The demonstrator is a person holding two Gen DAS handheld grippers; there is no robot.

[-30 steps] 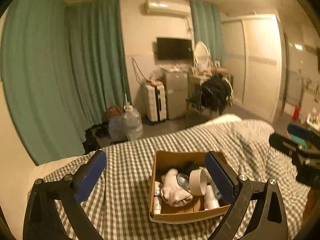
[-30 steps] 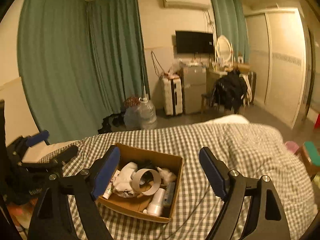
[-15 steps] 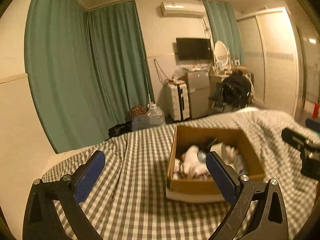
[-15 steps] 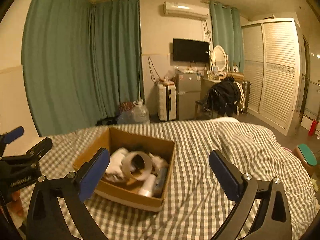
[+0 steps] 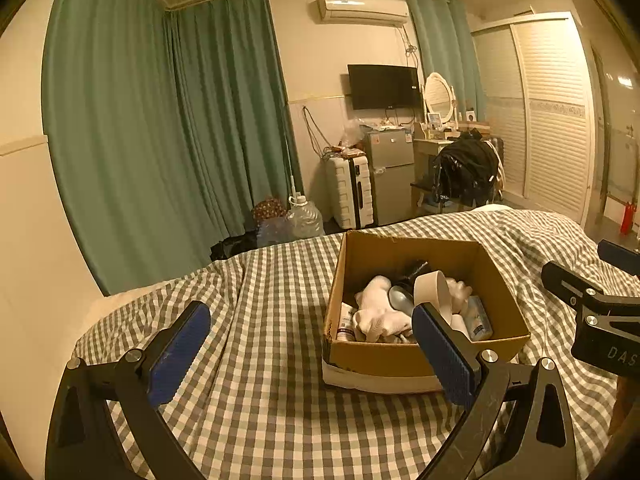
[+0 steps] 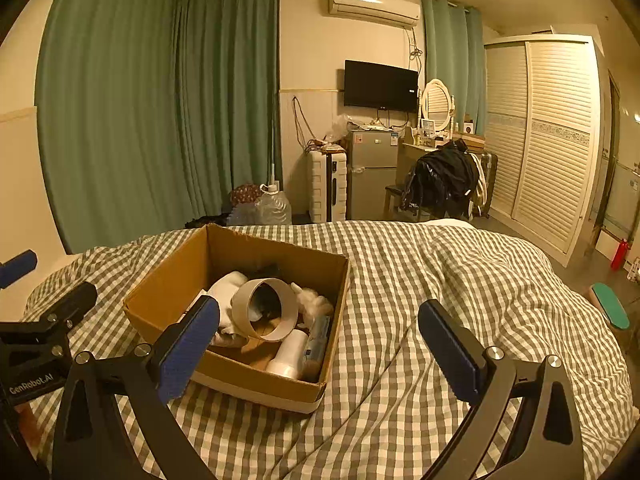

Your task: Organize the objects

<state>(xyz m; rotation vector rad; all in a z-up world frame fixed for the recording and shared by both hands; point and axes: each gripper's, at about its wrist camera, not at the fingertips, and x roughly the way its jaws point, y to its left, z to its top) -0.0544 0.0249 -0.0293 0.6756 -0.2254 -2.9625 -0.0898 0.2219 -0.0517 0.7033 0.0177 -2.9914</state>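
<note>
Cardboard box (image 6: 240,364) sits on checked bed cover (image 6: 400,272), lower centre-left in right wrist view, lower centre-right in left wrist view.

Near field: right gripper (image 6: 318,334) jaws spread wide, nothing between pads; left pad overlaps box's near edge in frame, contact can't be told. Left gripper (image 5: 310,350) likewise wide open, empty; right pad overlaps box front wall in frame.

Box contents: tape roll (image 6: 265,309) on edge, hole toward right wrist cam; white cloth (image 5: 376,312); white bottle (image 6: 289,354); small tube (image 5: 346,322) along left wall.

Mid field: water jug (image 6: 274,208), white suitcase (image 6: 328,186), small fridge (image 6: 372,172).

Far field: wall TV (image 6: 381,85), AC unit (image 6: 374,6) upper centre, green curtains (image 6: 160,100) left.
</note>
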